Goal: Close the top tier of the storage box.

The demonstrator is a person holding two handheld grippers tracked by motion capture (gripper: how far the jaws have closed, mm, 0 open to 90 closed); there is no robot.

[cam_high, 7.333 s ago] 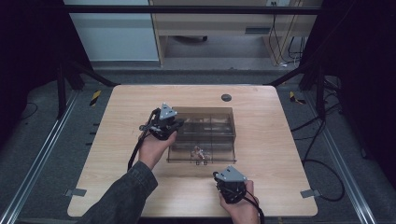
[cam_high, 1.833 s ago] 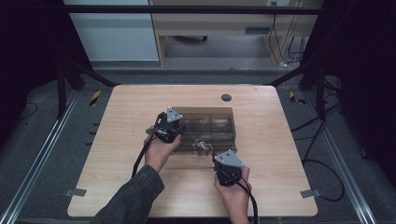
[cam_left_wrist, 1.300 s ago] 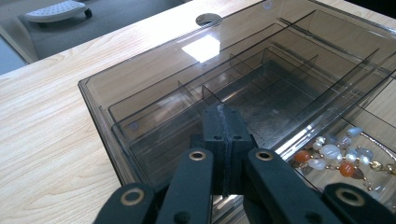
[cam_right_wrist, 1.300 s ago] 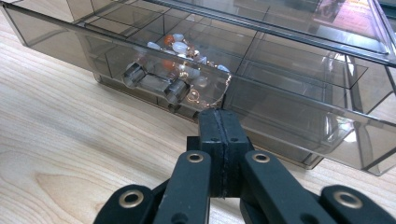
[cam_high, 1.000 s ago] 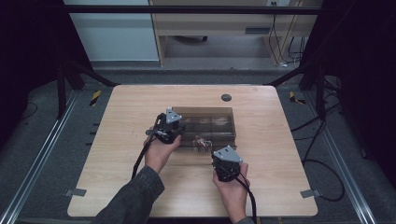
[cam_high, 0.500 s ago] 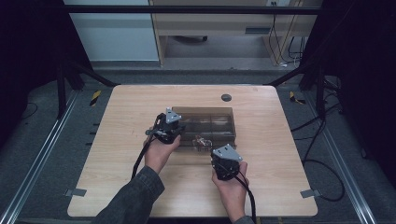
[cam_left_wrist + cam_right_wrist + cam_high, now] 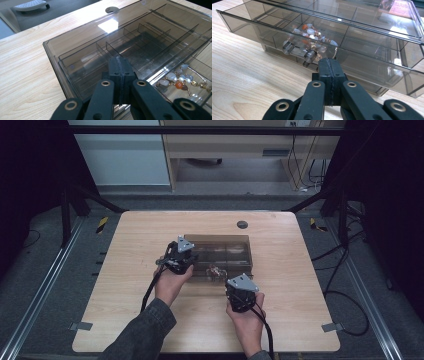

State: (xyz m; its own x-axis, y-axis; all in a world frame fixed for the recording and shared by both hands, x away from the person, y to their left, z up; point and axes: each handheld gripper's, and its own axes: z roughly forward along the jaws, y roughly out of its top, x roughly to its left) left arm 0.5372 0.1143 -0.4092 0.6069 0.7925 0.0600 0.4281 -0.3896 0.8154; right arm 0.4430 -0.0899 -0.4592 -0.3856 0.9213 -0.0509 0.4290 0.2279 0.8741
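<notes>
A smoky see-through organiser box (image 7: 225, 245) stands mid-table, its drawer (image 7: 367, 72) pulled partly out toward me. In one drawer compartment lies a beaded jewellery piece (image 7: 312, 31) (image 7: 178, 81) (image 7: 216, 271). My left gripper (image 7: 119, 61) (image 7: 191, 260) is shut and empty, with its tips over the lid at the box's left end. Also shut and empty, my right gripper (image 7: 329, 62) (image 7: 235, 280) points at the drawer front just right of its clear handle (image 7: 298, 52). Whether it touches the front I cannot tell.
A round cable hole (image 7: 242, 225) sits in the wooden table (image 7: 125, 280) behind the box. Bare wood lies left, right and in front of the box. Cables trail from both grippers toward the table's front edge, and dark frame posts stand at the back corners.
Since the earliest frame the right gripper came forward from the table's front edge to the drawer front, and the drawer now sits further in. Over the last second nothing visibly moved.
</notes>
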